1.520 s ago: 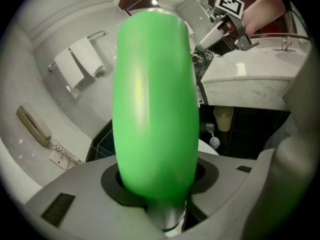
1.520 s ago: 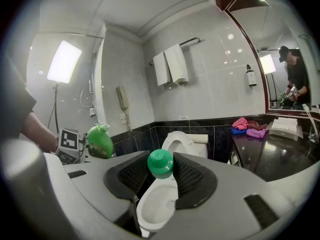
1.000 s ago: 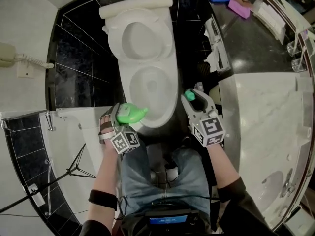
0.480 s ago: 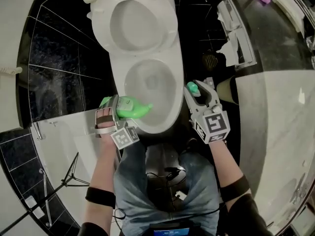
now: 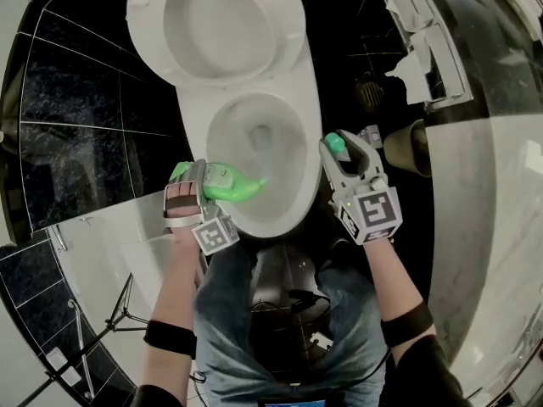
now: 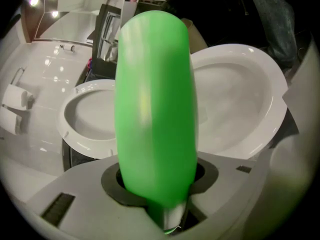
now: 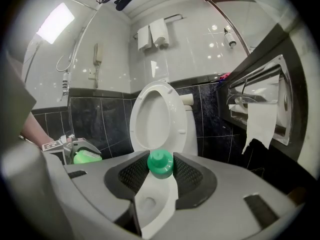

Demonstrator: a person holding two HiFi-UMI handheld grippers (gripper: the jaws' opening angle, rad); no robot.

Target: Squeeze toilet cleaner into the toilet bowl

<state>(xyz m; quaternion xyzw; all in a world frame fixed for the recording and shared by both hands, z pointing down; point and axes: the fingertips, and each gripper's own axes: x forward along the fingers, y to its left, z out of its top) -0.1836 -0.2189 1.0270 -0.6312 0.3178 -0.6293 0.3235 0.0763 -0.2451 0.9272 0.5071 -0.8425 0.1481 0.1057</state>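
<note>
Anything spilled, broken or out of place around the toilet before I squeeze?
Nothing spilled. Only oddity: the toilet paper hangs with a ragged torn edge from its wall holder. The cap is off, held in the right hand-held gripper.

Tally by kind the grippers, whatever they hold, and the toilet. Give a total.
Two-jaw grippers: 2, the left gripper and the right gripper
Bright green plastic cleaner bottle: 1, gripped by the left gripper
Small round green cap: 1, gripped by the right gripper
White ceramic toilet, seat up: 1
Total: 5
</note>
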